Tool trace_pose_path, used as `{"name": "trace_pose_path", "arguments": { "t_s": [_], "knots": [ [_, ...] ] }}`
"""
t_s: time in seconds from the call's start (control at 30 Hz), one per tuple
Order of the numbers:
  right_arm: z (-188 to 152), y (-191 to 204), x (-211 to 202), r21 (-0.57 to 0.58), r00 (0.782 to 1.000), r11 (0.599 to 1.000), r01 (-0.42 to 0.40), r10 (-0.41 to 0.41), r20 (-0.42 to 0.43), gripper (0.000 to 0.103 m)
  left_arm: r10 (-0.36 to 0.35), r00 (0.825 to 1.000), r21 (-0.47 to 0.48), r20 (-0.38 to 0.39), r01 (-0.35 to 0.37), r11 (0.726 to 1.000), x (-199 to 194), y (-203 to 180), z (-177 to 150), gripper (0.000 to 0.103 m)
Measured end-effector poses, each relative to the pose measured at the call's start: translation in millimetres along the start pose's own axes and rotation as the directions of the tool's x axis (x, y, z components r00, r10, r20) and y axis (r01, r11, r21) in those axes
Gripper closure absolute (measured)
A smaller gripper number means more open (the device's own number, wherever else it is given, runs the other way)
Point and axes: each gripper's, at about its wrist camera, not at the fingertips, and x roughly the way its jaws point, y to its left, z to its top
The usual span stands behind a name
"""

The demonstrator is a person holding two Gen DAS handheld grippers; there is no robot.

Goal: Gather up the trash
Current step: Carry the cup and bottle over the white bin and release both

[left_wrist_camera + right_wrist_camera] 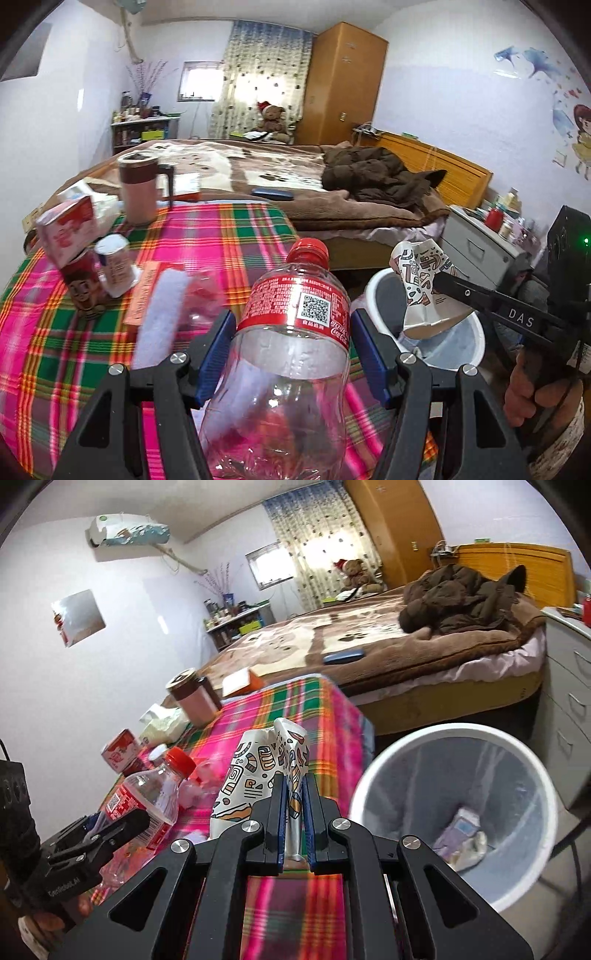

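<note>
My left gripper [293, 325] is shut on a clear plastic bottle [291, 332] with a red cap and red label, held above the plaid table [74, 343]. It also shows in the right wrist view [144, 801]. My right gripper [294, 794] is shut on a crushed patterned paper cup [255, 771], held near the table's right edge. In the left wrist view the cup [421, 288] hangs over the white trash bin [476, 343]. The bin [369, 786] stands right of the table with some trash inside.
On the table's left stand a pink mug [138, 192], a milk carton [68, 229], a small white bottle [116, 266], a tissue pack [99, 201] and a pale cloth strip [159, 317]. A bed [295, 177] lies behind, a grey drawer cabinet [476, 243] to the right.
</note>
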Motion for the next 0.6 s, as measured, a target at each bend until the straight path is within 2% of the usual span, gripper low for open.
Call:
{"name": "trace_pose_path", "arguments": {
  "t_s": [0.37, 0.6],
  "knots": [
    [-0.5, -46.3, -17.4, 0.063, 0.995, 0.993, 0.100, -0.102, 0.023, 0.094, -0.098, 0.995, 0.054, -0.032, 0.100, 0.994, 30.5, -52.9, 5.3, 0.037],
    [0.0, -69.7, -22.3, 0.074, 0.983, 0.981, 0.181, -0.184, 0.025, 0.094, -0.148, 0.987, 0.087, -0.066, 0.153, 0.984, 52.5, -85.0, 6.4, 0.037]
  ]
}}
